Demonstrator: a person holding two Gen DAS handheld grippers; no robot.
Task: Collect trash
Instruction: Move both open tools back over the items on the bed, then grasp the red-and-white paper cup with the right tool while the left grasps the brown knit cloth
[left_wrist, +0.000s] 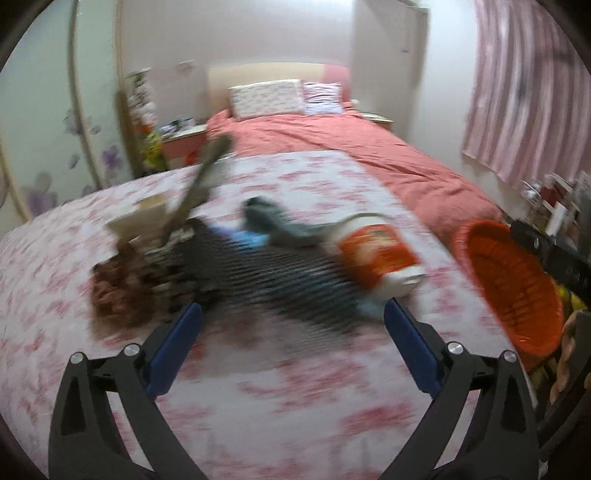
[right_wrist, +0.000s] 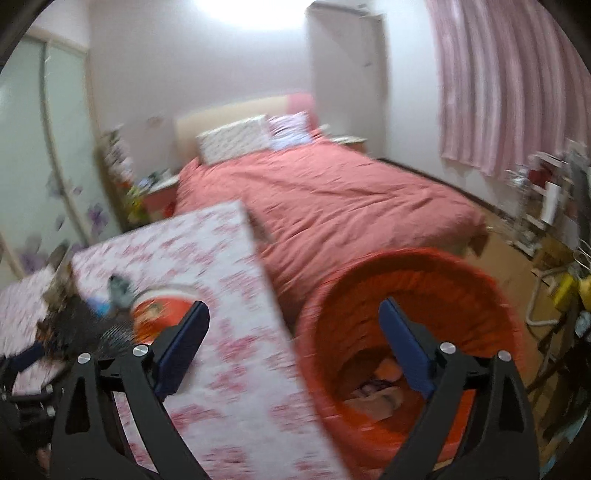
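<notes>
Left gripper (left_wrist: 293, 334) gaped empty over floral table (left_wrist: 295, 398), trash pile awaiting: tipped red-labelled tub (left_wrist: 380, 256), dark striped wrapper (left_wrist: 273, 280). Right gripper (right_wrist: 293, 338) spread, nothing held, above red basket (right_wrist: 406, 280) beside table, positioned to receive trash.

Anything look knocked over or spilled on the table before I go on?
Yes. The orange-and-white cup lies tipped on its side on the floral table, among scattered litter: brown scraps and a dark striped wrapper. The orange bin already holds some trash.

Bright, motion-blurred, fisheye-warped edges
</notes>
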